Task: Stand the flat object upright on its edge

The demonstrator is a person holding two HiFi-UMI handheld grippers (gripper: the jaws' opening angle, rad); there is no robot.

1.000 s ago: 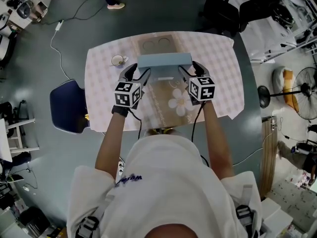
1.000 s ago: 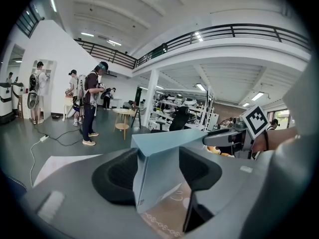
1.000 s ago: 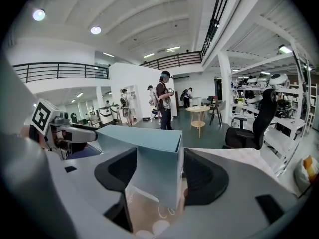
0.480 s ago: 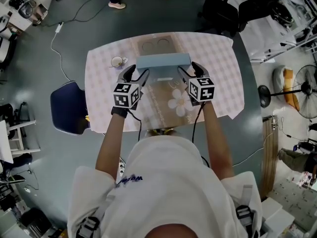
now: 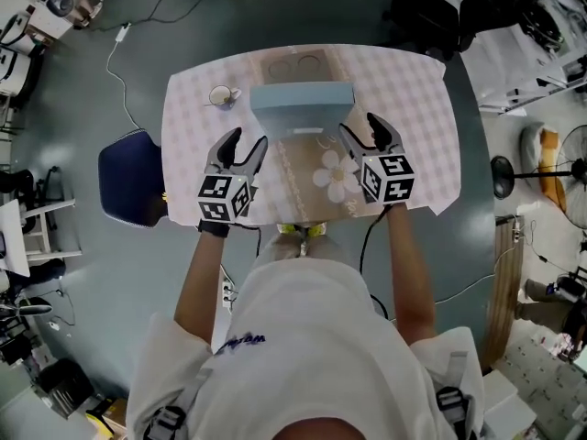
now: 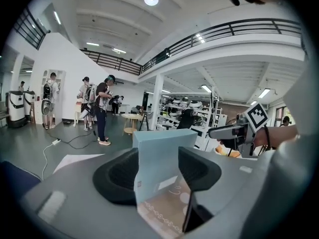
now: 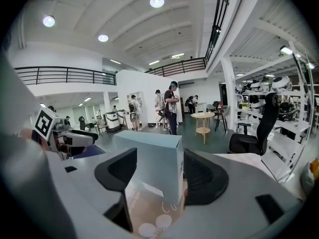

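Note:
A flat light-blue box [image 5: 303,106] stands upright on its long edge at the middle of the table [image 5: 417,108], on a brown runner with white flowers. My left gripper [image 5: 245,145] is near the front left of the box, a short way back from it, jaws open and empty. My right gripper [image 5: 363,128] is at the front right, also open and clear of the box. In the left gripper view the box [image 6: 160,153] shows beyond the open left gripper [image 6: 157,172]. The right gripper view likewise has the box [image 7: 152,158] ahead of the right gripper [image 7: 159,178].
A small cup [image 5: 220,95] sits on the table left of the box. A brown board with two round marks [image 5: 298,62] lies behind the box. A blue chair [image 5: 128,177] stands left of the table, and black chairs [image 5: 431,12] at the far right. People stand far off.
Both grippers have drawn back from the ends of the box toward the person. The box stays standing on its edge where it was.

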